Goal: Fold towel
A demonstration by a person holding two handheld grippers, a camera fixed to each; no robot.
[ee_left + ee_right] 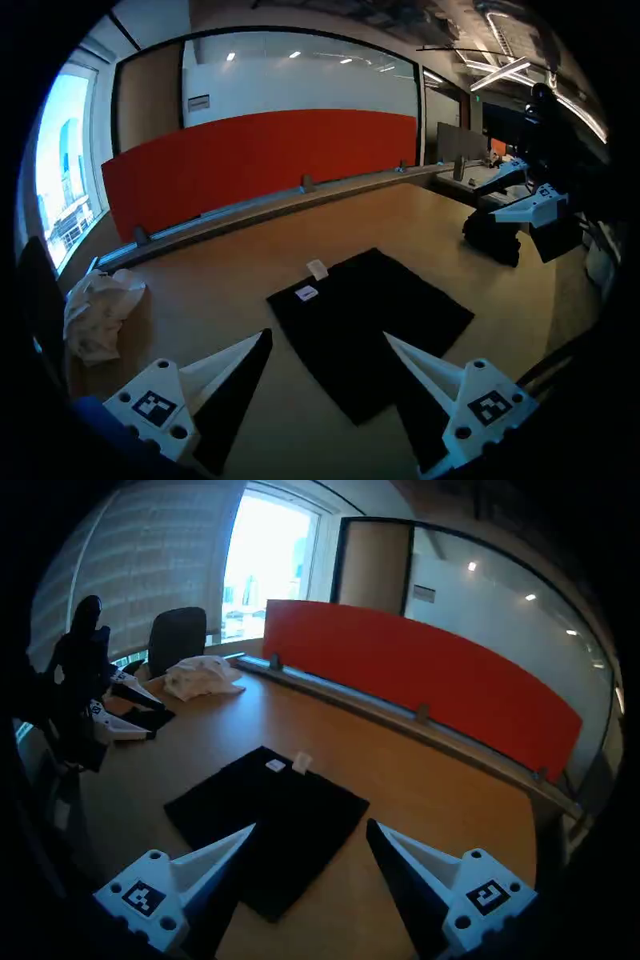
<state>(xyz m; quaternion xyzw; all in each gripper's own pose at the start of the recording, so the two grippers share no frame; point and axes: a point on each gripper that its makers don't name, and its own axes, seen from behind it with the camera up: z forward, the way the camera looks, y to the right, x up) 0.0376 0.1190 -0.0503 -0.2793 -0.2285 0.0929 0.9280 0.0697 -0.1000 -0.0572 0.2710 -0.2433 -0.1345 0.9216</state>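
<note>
Office, red desk divider (pixel 264 164), office chair (pixel 178 638)

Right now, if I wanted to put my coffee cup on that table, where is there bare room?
Bare wood runs between the black towel and the red divider, and between the towel and the white cloth. The table end by the dark pile is more crowded: the right gripper hovers there.
</note>
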